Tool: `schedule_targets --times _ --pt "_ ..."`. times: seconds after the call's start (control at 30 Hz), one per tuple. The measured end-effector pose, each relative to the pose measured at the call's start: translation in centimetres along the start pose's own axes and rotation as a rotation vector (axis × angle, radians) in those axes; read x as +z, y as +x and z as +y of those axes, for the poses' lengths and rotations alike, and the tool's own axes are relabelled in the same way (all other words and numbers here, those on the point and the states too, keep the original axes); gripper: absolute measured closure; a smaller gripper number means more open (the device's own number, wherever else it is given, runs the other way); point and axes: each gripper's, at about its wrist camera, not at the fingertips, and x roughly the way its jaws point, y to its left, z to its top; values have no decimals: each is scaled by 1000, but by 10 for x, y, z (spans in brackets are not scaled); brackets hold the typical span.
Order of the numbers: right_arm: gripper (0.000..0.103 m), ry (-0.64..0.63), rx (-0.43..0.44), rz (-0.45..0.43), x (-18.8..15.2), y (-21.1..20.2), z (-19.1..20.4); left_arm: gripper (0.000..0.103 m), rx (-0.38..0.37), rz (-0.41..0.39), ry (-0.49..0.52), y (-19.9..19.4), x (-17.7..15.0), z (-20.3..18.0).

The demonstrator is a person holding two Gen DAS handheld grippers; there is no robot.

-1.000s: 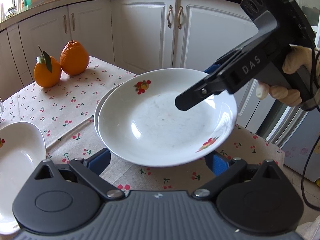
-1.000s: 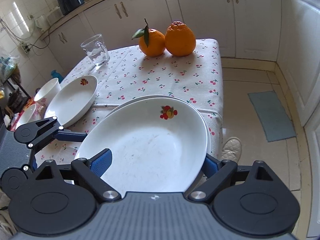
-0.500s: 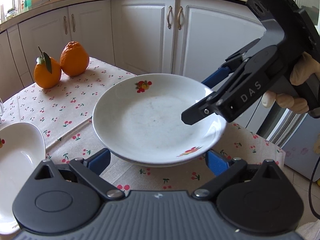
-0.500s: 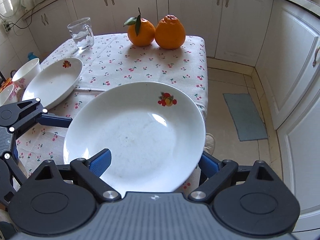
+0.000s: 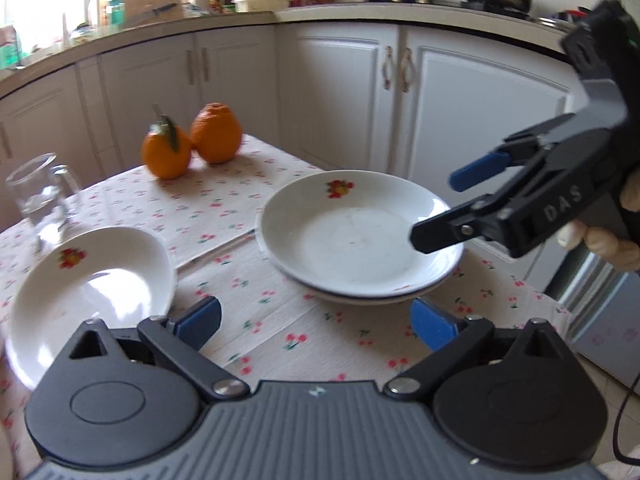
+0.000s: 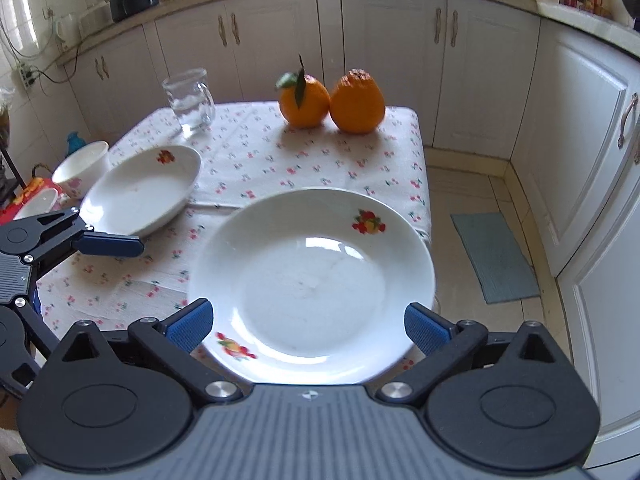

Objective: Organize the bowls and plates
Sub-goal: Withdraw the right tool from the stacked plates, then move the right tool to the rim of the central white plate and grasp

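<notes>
Two stacked plates (image 5: 360, 240) sit at the table's near right corner; right gripper (image 6: 308, 326), jaws opening, holds nothing; left gripper (image 5: 316, 316) spread, empty; a third plate (image 5: 88, 288) lies left; two oranges (image 6: 332, 100) and a glass (image 6: 190, 100) stand far.

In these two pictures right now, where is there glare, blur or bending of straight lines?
Left wrist view: the glass and oranges look soft with motion blur, the window is blown out white, and the counter edge curves from the fisheye lens. Right wrist view: a bright window reflection sits on the stacked plate, its near rim is blurred, and the cabinet doors bow outward.
</notes>
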Motion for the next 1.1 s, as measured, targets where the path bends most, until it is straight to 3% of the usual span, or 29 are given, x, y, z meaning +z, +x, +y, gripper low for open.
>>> schedule_targets --times 0.13,0.27,0.43,0.67,1.1 --pt "0 -18 -13 -67 -12 -13 26 1 136 -9 -67 -16 -17 12" --pt "0 -34 17 -79 -22 -15 50 1 265 30 -188 -22 -38 35" --pt "0 -78 57 -68 -27 -15 71 1 363 81 -255 -23 -59 52" --pt "0 -134 91 -53 -26 -16 85 1 380 117 -313 -18 -72 63" --pt "0 -199 206 16 4 15 87 0 368 86 -326 2 -62 80"
